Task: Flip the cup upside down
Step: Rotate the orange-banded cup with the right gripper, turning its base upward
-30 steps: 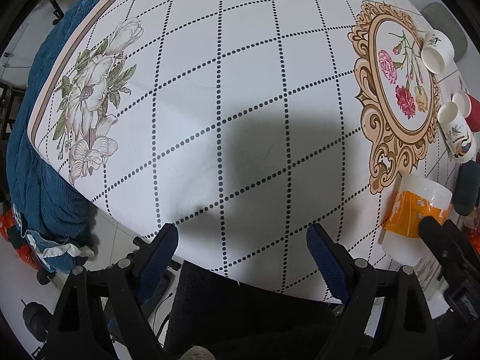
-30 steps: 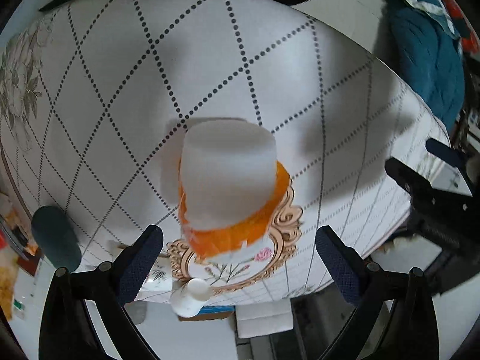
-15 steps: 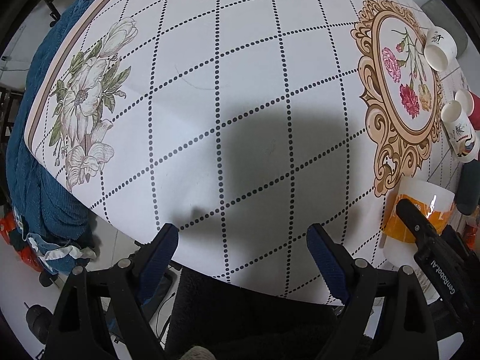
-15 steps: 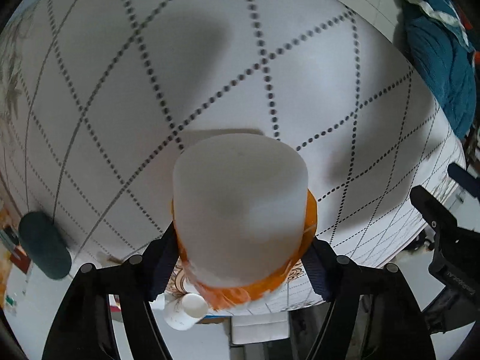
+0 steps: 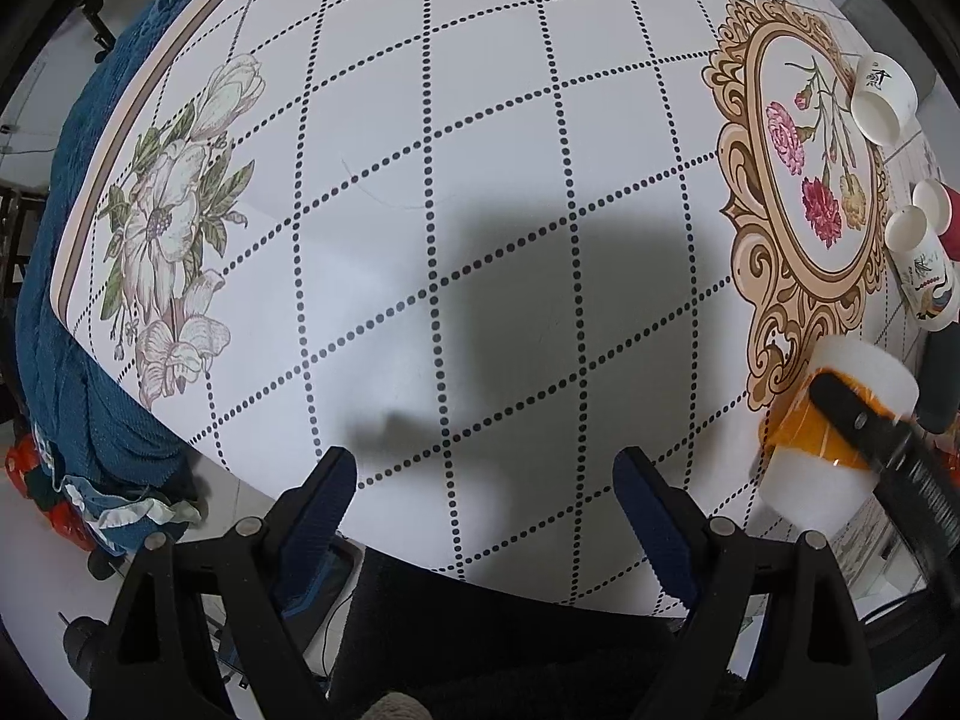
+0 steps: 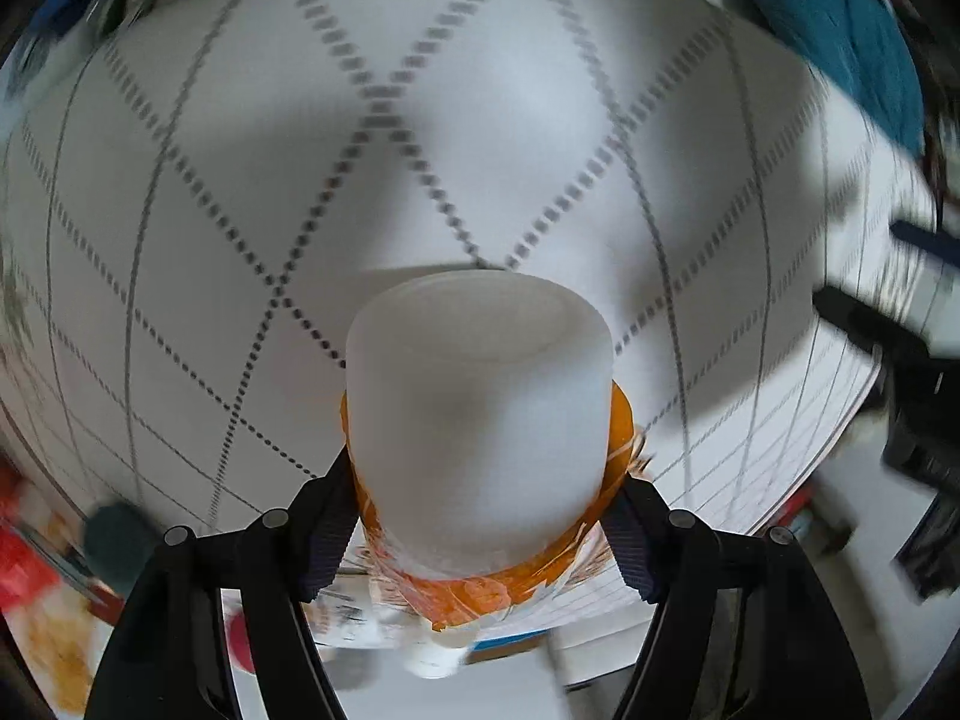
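A frosted white cup with an orange band sits between the fingers of my right gripper, which is shut on it at the band. The right wrist view is blurred by motion. In the left wrist view the same cup shows at the far right over the table, with a black finger of the right gripper across its band. My left gripper is open and empty over the near edge of the table.
The table has a white cloth with dotted diamonds and flower prints. Several small paper cups lie at the far right. A blue cloth hangs off the left edge. A dark oval object lies beside the held cup.
My right gripper moved in around the cup and shut on its orange band. The right wrist view is now swinging. My left gripper has stayed nearly still.
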Available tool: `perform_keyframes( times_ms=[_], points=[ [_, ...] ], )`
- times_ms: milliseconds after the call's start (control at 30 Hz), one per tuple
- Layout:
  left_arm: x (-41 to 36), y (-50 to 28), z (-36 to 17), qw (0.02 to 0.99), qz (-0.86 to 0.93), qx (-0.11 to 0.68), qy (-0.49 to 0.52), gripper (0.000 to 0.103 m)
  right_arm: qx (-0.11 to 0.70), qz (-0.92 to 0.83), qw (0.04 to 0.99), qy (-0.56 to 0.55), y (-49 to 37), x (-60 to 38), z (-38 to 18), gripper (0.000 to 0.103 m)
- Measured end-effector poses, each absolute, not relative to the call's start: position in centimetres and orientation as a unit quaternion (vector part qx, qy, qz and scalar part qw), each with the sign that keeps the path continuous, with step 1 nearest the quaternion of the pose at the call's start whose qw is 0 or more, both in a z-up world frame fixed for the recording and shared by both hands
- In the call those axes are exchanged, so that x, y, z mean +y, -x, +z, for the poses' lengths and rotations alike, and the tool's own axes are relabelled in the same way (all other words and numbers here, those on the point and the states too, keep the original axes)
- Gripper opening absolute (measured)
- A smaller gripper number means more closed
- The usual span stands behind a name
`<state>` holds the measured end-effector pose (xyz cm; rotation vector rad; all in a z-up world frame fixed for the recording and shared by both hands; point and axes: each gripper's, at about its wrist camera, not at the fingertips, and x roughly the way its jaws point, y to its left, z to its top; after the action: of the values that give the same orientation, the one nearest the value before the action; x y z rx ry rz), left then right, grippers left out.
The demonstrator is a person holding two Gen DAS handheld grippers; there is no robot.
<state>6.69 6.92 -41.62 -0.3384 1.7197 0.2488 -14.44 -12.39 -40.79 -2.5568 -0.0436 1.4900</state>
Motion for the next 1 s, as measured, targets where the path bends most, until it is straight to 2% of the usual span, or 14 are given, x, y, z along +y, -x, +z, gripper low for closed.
perform_keyframes(
  times_ms=[200,500,700,867,1000],
  points=[
    [7.4,-8.7,-41.1,0.633,0.107,0.754,0.141,0.088,0.131,0.496,0.169,0.842,12.3,-7.9,-40.1,0.074],
    [9.2,-11.5,-40.1,0.636,0.103,0.753,0.135,0.087,0.357,0.457,0.248,0.776,8.5,-6.5,-41.1,0.074],
    [9.7,-13.6,-39.6,0.640,0.093,0.753,0.125,0.088,0.600,0.375,0.317,0.632,2.1,-5.1,-42.0,0.074],
    [9.0,-14.7,-39.4,0.642,0.087,0.753,0.117,0.088,0.708,0.331,0.335,0.527,-1.8,-5.3,-42.7,0.074],
    [8.4,-15.4,-39.2,0.645,0.084,0.751,0.111,0.088,0.765,0.309,0.348,0.446,-3.7,-5.7,-43.0,0.074]
  ],
)
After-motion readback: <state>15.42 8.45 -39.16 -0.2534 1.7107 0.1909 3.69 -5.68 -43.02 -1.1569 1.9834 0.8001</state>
